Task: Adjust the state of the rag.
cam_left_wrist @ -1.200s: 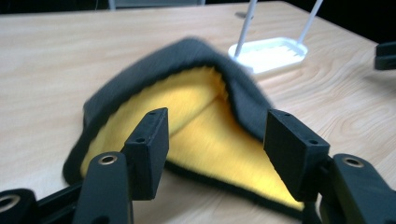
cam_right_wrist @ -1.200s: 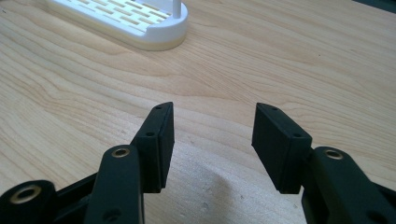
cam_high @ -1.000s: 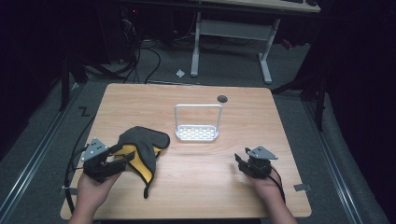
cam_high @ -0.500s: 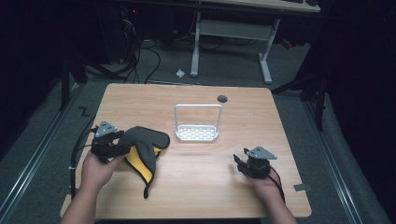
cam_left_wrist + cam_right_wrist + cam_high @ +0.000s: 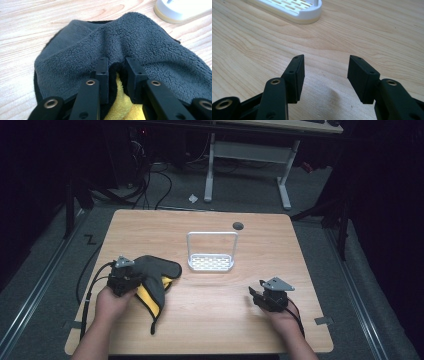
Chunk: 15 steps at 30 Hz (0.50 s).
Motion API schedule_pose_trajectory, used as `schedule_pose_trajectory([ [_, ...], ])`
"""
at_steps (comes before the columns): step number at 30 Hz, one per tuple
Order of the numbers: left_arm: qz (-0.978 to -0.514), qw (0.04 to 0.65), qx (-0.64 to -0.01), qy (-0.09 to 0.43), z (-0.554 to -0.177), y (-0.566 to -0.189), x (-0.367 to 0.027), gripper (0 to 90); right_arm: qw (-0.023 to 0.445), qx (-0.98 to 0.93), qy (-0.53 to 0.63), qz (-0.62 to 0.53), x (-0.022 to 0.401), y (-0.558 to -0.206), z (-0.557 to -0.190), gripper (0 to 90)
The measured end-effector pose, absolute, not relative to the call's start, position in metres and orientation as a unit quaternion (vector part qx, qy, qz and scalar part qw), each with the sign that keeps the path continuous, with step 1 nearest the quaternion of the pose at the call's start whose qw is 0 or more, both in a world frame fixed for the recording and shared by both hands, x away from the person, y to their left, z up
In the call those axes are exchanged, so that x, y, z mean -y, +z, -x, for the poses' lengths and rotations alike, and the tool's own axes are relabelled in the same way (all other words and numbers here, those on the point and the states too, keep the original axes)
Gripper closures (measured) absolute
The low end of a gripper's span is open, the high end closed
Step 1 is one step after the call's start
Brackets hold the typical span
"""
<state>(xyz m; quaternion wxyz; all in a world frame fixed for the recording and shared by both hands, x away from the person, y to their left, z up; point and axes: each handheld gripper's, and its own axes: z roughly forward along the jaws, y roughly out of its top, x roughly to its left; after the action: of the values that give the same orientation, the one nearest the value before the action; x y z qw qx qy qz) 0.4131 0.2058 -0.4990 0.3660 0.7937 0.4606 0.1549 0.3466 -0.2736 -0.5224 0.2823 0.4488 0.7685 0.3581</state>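
The left gripper (image 5: pixel 116 75) has just been closing its jaws on the grey fleece edge of the oven mitt (image 5: pixel 140 47); a fold of that fleece is pinched between the pads, with the yellow lining (image 5: pixel 122 105) bunched below them. In the high view the oven mitt (image 5: pixel 152 280) lies near the desk's (image 5: pixel 210 320) left edge, about midway between its front and back edges, its loop strap trailing toward the front edge. The left gripper (image 5: pixel 131 279) sits at the mitt's left side, the hand (image 5: pixel 112 302) coming in from the front edge. Bare desk spreads between the mitt and the right gripper (image 5: pixel 256 295), which rests near the front right corner with its jaws released and nothing between them. The white rack (image 5: pixel 211 255) stands at mid-desk, just beyond the mitt's right tip
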Motion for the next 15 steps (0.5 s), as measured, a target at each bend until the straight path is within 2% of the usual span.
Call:
schedule_pose_trajectory([
  [15, -0.789, 0.405, -0.443, 0.133, -0.355, -0.505, -0.189, 75.0, 0.279, -0.776, 0.354, -0.441, 0.268, -0.524, -0.346, 48.2],
])
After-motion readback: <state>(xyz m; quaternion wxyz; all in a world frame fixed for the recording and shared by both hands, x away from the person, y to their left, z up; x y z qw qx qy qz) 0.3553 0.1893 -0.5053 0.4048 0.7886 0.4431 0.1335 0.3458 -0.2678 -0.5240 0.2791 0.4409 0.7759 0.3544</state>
